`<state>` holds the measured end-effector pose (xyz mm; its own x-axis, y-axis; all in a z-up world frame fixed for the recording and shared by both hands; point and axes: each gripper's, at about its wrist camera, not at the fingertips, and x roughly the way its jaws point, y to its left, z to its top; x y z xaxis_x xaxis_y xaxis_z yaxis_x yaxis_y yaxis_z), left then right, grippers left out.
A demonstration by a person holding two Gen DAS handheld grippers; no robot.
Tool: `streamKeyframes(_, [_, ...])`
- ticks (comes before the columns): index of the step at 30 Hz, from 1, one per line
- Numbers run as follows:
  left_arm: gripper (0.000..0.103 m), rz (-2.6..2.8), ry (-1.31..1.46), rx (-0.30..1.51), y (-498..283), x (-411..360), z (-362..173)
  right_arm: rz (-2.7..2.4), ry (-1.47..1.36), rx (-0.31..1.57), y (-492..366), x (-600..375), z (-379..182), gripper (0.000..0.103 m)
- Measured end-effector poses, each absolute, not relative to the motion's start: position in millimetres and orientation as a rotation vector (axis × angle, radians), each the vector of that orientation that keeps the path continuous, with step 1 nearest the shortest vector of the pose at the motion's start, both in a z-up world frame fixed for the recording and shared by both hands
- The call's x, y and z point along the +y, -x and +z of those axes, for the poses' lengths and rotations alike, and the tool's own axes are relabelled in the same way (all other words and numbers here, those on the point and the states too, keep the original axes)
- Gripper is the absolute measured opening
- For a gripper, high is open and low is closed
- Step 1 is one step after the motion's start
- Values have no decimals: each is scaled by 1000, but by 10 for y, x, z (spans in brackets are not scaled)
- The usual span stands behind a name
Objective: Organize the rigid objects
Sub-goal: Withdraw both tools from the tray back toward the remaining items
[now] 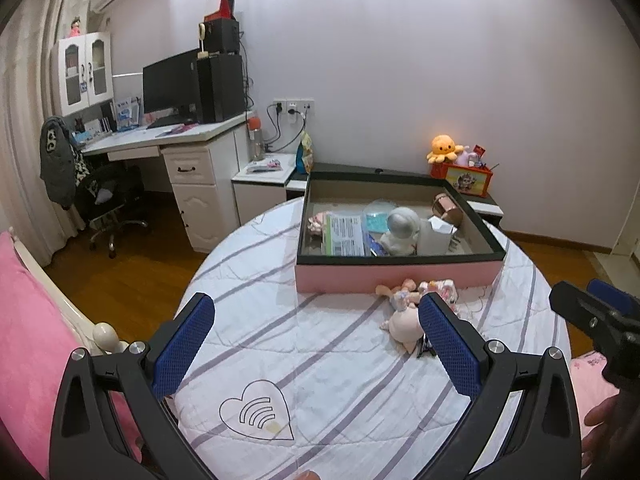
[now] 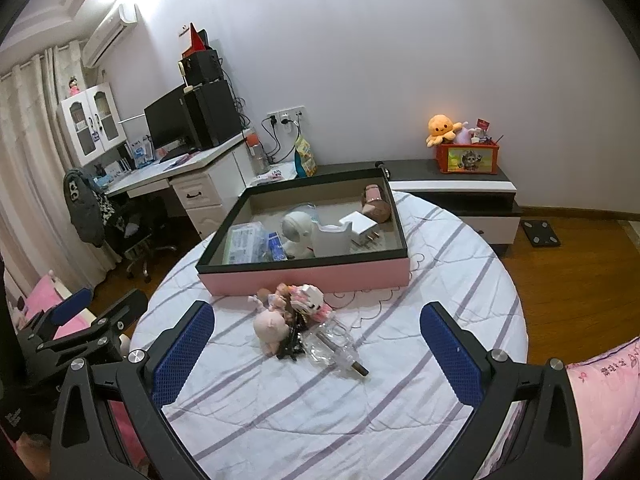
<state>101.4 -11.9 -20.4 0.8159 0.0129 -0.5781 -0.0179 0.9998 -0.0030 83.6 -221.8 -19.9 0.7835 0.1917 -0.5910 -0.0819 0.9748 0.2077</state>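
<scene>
A pink box with a black rim (image 1: pixel 400 277) (image 2: pixel 304 277) sits at the far side of the round striped bed cover. It holds a white astronaut figure (image 1: pixel 400 230) (image 2: pixel 296 232), a white charger (image 2: pixel 362 226), a rose-gold cylinder (image 1: pixel 447 208) and a printed packet (image 1: pixel 344 236). In front of the box lies a small pile: a pink pig plush (image 2: pixel 272 328) (image 1: pixel 400 324), a block kitty figure (image 2: pixel 308 300), a black clip (image 2: pixel 290 346) and a clear bag with a pen-like item (image 2: pixel 336 350). My left gripper (image 1: pixel 316 336) (image 2: pixel 98 308) hovers open left of the pile. My right gripper (image 2: pixel 316 344) (image 1: pixel 596 300) is open just short of the pile, holding nothing.
A white desk (image 1: pixel 168 140) with a monitor and an office chair (image 1: pixel 112 200) stand at the left. A low cabinet (image 2: pixel 452 178) behind the bed carries a red toy box and an orange octopus plush (image 2: pixel 440 128). A pink pillow (image 1: pixel 28 320) lies near left. A scale (image 2: pixel 540 234) rests on the wood floor.
</scene>
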Motion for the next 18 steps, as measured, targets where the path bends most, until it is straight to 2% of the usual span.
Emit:
streamKeyframes(8, [103,1,0,627,-1021,-144,-313,137,-136,672,-881,-2244,-277,103])
streamKeyframes(18, [103,-65,-7,698,-1183,-342,-624,98,-73,786,-1046,-2375,-696,103])
